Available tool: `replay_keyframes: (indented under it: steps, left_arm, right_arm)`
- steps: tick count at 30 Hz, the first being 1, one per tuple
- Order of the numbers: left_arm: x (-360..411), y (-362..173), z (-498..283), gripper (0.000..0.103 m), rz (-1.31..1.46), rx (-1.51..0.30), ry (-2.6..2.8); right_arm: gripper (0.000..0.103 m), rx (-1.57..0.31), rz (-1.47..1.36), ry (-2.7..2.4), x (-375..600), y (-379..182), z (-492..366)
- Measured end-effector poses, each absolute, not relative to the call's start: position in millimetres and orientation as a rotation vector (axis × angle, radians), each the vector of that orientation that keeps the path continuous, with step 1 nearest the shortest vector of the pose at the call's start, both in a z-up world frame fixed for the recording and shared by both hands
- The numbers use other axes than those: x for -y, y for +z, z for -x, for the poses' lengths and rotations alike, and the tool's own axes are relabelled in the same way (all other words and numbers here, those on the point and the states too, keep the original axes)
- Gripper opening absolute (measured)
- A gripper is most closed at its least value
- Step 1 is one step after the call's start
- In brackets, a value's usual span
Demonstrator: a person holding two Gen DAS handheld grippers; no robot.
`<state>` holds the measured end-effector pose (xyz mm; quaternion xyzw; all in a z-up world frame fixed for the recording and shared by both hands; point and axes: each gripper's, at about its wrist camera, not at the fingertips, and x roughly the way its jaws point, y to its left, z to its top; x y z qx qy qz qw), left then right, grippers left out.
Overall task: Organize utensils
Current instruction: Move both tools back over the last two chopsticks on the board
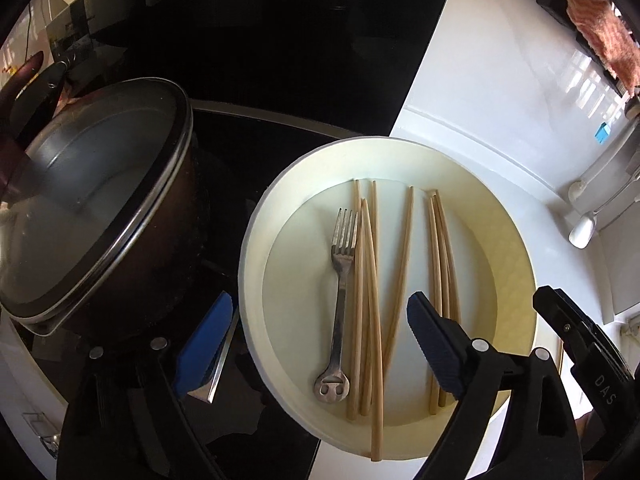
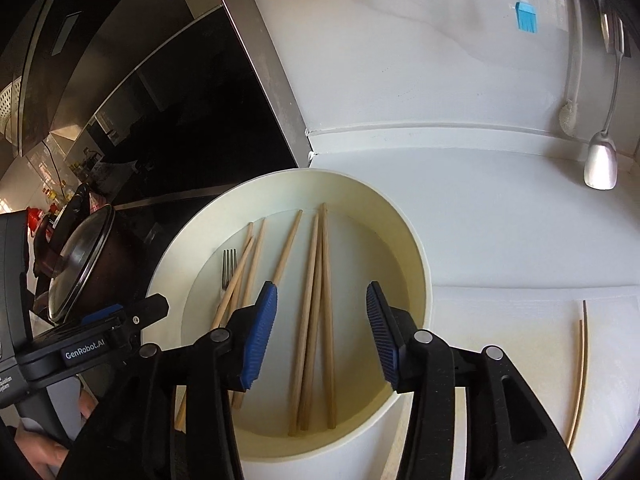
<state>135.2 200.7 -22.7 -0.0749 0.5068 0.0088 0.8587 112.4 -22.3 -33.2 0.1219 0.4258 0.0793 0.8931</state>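
Here the left claw (image 1: pixel 320 344) stands wide apart with nothing between its blue pads: one pad hangs outside the rim of the cream bowl (image 1: pixel 256 240) at about 8 o'clock of it, the other over the bowl's floor at about 5 o'clock, above the lower ends of the right-hand sticks. The right claw (image 2: pixel 322 332) is likewise parted, though less widely, and empty; in its own view it hovers above a tight bundle of three chopsticks (image 2: pixel 316 320) that runs from 12 to 6 o'clock between its pads without touching them. Outward from there, the bowl holds the rest of the utensils: a metal fork (image 1: pixel 342 292) lying tines toward 12 o'clock at the left of the bowl's floor, several more chopsticks crossing beside it, and one long stick overhanging the rim at 6 o'clock. The bowl sits on the white table (image 2: pixel 500 220), its left edge over a black cooktop (image 1: pixel 256 148) where a lidded pot (image 1: pixel 92 200) stands at 9 o'clock of the bowl, just beside it. A ladle (image 2: pixel 600 164) and a blue brush (image 2: pixel 526 16) hang at the wall toward 1 o'clock, and a lone stick (image 2: pixel 578 380) lies on the table at 3 o'clock of the right claw. I judge the step in hand to be a pause between picks, both claws free above the sorted contents. The next move calls for choosing one item, probably the bundle under the right claw, lowering squarely over it and closing on all sticks together so none rolls away.
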Motion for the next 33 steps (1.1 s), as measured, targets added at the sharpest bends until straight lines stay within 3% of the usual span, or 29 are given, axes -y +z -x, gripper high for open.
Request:
replay_keyframes:
  steps: [15,33]
  left_arm:
    - [-163.3,-4.4,-98.1,0.094,0.043,-1.028,-0.148]
    - [-47.0,-11.1,-44.4,0.096,-0.038,-1.013,-0.342]
  right_arm:
    - [0.059,-0.860,-0.276,-0.011,40.4,-28.4,-30.0]
    - [0.062,-0.865,-0.376,-0.266,159.9,-47.3,78.1]
